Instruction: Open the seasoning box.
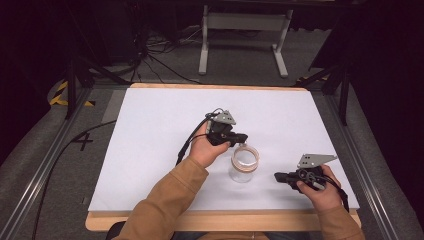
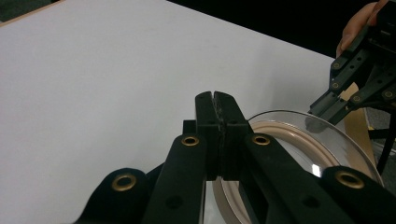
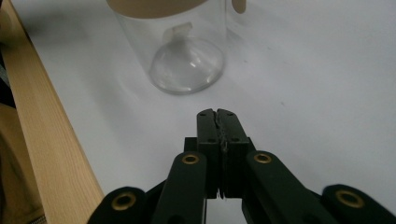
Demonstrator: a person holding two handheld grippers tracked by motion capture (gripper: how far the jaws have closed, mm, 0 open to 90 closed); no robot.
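One clear jar (image 1: 244, 165) stands on one table (image 1: 150, 150); two grippers, seemingly nothing else.

Dark room, grey carpet floor (image 1: 165, 65)

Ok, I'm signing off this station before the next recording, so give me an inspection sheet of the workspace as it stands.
Surface: white sheet on a wooden table, unmarked.
Job's things: one clear jar with a tan rim, upright, no lid on it.
Clutter: nothing seen.
Grippers: left gripper shut, by the jar's rim; right gripper shut, low over the sheet, apart from the jar and pointing at it.
Cables: one black cable trails from the left gripper; more lie on the floor beyond.
Surroundings: metal rails both sides, white stand behind, yellow-black tape on the floor.
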